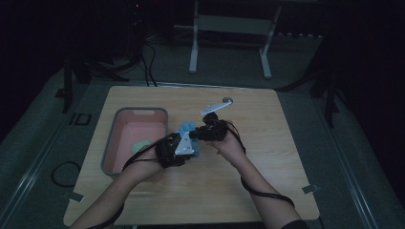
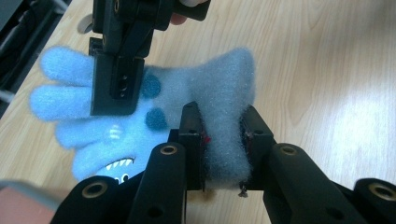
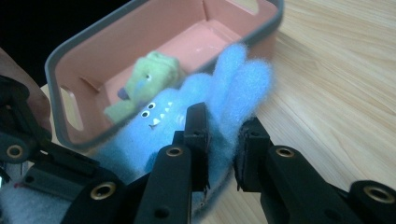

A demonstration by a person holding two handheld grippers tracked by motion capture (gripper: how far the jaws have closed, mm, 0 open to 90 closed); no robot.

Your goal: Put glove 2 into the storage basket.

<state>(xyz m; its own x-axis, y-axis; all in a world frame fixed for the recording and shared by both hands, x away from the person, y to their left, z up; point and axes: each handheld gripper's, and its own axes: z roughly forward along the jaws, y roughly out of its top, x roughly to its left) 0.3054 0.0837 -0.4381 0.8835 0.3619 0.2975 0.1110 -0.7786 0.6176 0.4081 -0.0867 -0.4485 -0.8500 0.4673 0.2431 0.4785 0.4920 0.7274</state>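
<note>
Currently: blue fuzzy glove [image 2: 140, 116], held above the counter [image 1: 267, 157] beside the pink bin [image 1: 111, 157]. Left tongs [image 2: 223, 144] clamped on its cuff; right tongs [image 3: 223, 140] clamped on its fingers. Step: carrying. Next, likely: lift over bin rim, release beside green glove [image 3: 149, 79].

Counted on the table [image 1: 267, 191]: one pink bin with a grey rim [image 1: 111, 148], one blue fuzzy glove [image 2: 116, 135] and one green fuzzy glove [image 3: 149, 77], the green one lying inside the bin. Two hand-held grippers are counted, a left gripper [image 2: 222, 135] and a right gripper [image 3: 223, 140], each with two black jaws, four jaws in all. One metal bracket [image 1: 217, 107] is recorded near the far edge.
</note>
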